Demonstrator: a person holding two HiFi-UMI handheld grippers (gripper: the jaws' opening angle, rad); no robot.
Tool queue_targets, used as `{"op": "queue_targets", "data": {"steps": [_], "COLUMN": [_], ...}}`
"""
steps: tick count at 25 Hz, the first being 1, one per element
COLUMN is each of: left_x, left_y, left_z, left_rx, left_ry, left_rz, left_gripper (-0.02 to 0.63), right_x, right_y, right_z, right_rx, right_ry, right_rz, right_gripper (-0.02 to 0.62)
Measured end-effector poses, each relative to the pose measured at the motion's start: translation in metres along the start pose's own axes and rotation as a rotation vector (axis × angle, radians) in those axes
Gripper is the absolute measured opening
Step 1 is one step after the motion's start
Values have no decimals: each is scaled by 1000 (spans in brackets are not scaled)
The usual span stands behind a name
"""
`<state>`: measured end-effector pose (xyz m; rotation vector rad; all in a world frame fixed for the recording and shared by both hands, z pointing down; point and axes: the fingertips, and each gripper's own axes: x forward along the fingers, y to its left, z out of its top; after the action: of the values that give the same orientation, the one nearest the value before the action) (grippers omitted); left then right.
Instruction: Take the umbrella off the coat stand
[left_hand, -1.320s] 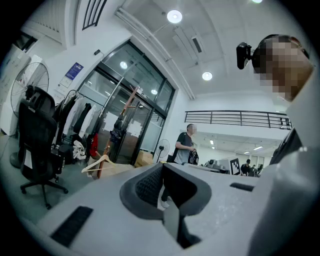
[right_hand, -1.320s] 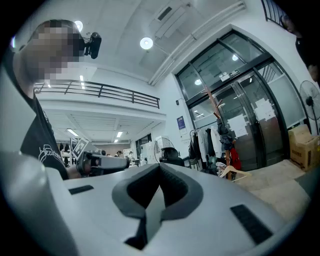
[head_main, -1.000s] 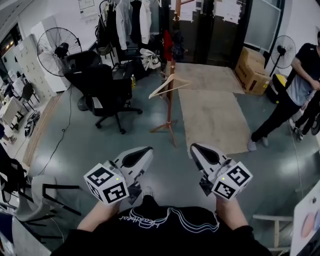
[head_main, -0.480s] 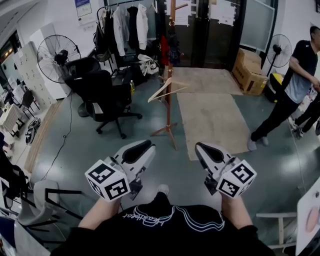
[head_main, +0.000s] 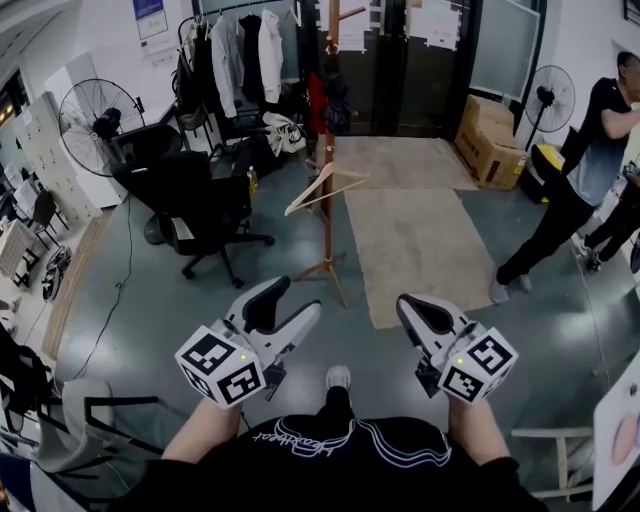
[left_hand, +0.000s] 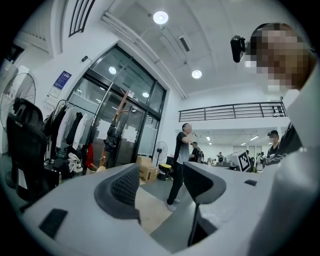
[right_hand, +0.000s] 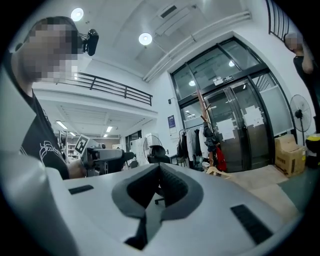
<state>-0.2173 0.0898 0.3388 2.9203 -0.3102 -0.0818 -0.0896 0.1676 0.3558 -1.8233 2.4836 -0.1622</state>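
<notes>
The wooden coat stand (head_main: 329, 150) rises in the middle of the room, several steps ahead of me. High on it hangs a dark folded umbrella (head_main: 338, 98), with a red item beside it. A wooden hanger (head_main: 322, 188) hangs lower on the pole. My left gripper (head_main: 292, 305) is low in the head view, far short of the stand; its jaws are opening with nothing between them. My right gripper (head_main: 424, 311) is level with it and shut, holding nothing. The left gripper view shows my left gripper (left_hand: 160, 182) with the stand (left_hand: 117, 117) far off. Past my right gripper (right_hand: 160, 177) the umbrella (right_hand: 210, 137) shows small.
A black office chair (head_main: 200, 200) stands left of the coat stand, with a floor fan (head_main: 95, 115) and a clothes rack (head_main: 240, 50) behind. A beige mat (head_main: 415, 230) lies to the right. A person (head_main: 575, 190) stands at the right near cardboard boxes (head_main: 490, 140).
The left gripper's jaws have gone from shut to apart. Both grippers have moved a little forward towards the coat stand, which now sits slightly nearer.
</notes>
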Motion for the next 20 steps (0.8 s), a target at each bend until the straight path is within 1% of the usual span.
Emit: {"op": "queue_targets", "data": {"steps": [5,8,12,16,20], "left_x": [38,69,114,162,207], "left_y": [40,64,104,148,190], "left_z": [-7,-5,2,7,12], "left_rx": [-49,-27,15,19,4], "left_ry": [13,8,10,23,32], "left_rz": [8,1,25,43,51], "left_gripper": [275,275,275,275,275], "right_x": [31,55,93,132,168], "right_y": [-42,-73,-119,-168,-214], "right_z": [-7,-7,-1,2,3], "right_rx": [13,18,24,45,50], "right_ry": [20,29,43,69,96], "right_rz": [-14,-17,-14,-11,-16], "right_gripper": [3,3,5,3,4]}}
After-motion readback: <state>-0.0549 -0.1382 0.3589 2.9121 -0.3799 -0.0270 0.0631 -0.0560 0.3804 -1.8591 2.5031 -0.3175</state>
